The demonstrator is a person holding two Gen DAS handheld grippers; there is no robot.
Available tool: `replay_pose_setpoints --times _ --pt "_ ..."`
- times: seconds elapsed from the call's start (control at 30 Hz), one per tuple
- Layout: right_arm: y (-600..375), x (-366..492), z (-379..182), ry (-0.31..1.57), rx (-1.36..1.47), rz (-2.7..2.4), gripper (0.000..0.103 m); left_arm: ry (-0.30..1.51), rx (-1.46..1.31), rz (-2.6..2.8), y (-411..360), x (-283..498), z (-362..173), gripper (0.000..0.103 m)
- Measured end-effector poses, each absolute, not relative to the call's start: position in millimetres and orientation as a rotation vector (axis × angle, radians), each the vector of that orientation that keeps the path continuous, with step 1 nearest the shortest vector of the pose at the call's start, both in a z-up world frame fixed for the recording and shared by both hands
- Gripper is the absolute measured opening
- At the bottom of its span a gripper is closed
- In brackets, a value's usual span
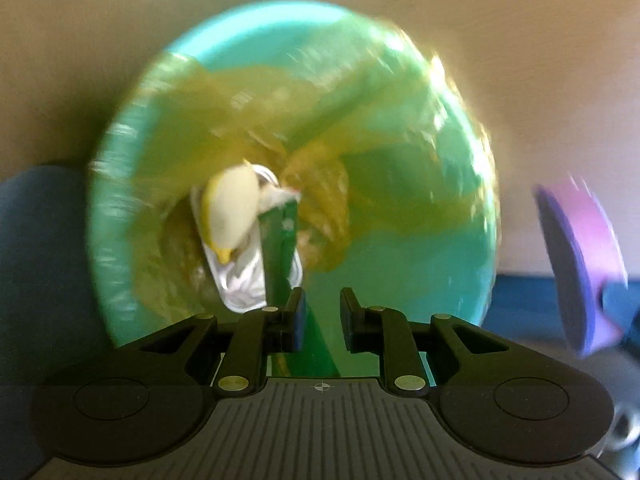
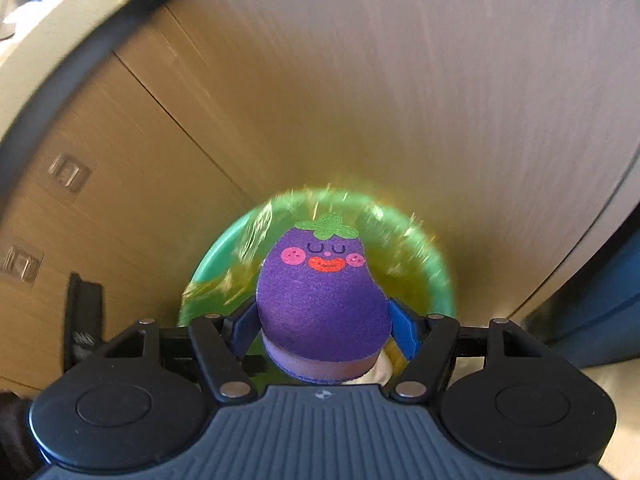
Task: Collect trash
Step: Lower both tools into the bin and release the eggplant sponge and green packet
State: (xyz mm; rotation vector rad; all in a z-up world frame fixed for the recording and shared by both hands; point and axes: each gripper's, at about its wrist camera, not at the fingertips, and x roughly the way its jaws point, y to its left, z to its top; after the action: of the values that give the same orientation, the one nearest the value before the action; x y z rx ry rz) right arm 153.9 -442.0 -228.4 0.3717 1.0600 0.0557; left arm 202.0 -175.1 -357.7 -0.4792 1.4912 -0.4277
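A teal bin (image 1: pixel 460 280) lined with a yellow-green bag (image 1: pixel 248 92) fills the left wrist view. At its bottom lie a white plastic tray (image 1: pixel 240 288), a pale yellow-tipped scrap (image 1: pixel 232 208) and a green wrapper (image 1: pixel 280 248). My left gripper (image 1: pixel 323 312) hangs open over the bin with nothing between its pads; the wrapper's lower end sits just ahead of the left finger. My right gripper (image 2: pixel 324 328) is shut on a purple eggplant-shaped sponge (image 2: pixel 320 288), held beside the bin (image 2: pixel 436 276). That sponge (image 1: pixel 576 264) also shows at the right edge of the left wrist view.
Wooden cabinet fronts (image 2: pixel 160 140) with small metal handles (image 2: pixel 68 172) stand behind the bin. A blue surface (image 1: pixel 40 248) lies left of the bin and another blue shape (image 2: pixel 600 300) on the right. A black object (image 2: pixel 84 320) leans by the cabinet.
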Motion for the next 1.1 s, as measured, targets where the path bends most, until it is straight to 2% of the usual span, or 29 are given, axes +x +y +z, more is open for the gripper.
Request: replay_pose_setpoints --times 0.13,0.27,0.57,0.67,0.77,0.83,0.97,1.1 --pt "-414.3 175.2 -247.3 1.189 0.236 0.095 0.068 1.548 -0.320 -0.549 -206.9 193.0 -371.4 0.021" --pt "-394.5 198.5 -278.6 1.345 0.187 0.151 0.068 1.649 -0.376 -0.614 -198.9 178.5 -381.1 0.021" --pt "-330.7 266.5 -376.3 1.590 0.150 0.312 0.068 1.384 -0.400 -0.568 -123.8 168.6 -296.7 0.021" --pt "-321.0 274.7 -424.4 1.710 0.123 0.261 0.068 1.359 -0.394 -0.561 -113.1 162.6 -283.9 0.021" --pt "-327.3 278.6 -462.9 1.753 0.037 0.137 0.068 1.369 -0.408 -0.591 -109.1 159.2 -282.5 0.021" --pt "-341.3 280.2 -478.7 1.786 0.088 0.093 0.069 1.376 -0.406 -0.595 -109.2 158.5 -283.2 0.021" --pt "-365.0 278.0 -463.1 1.768 0.226 0.087 0.070 1.360 -0.409 -0.595 -104.4 156.3 -275.9 0.021" --pt "-366.5 265.4 -401.1 1.662 0.186 0.163 0.078 1.286 -0.391 -0.556 -100.7 155.0 -268.7 0.021"
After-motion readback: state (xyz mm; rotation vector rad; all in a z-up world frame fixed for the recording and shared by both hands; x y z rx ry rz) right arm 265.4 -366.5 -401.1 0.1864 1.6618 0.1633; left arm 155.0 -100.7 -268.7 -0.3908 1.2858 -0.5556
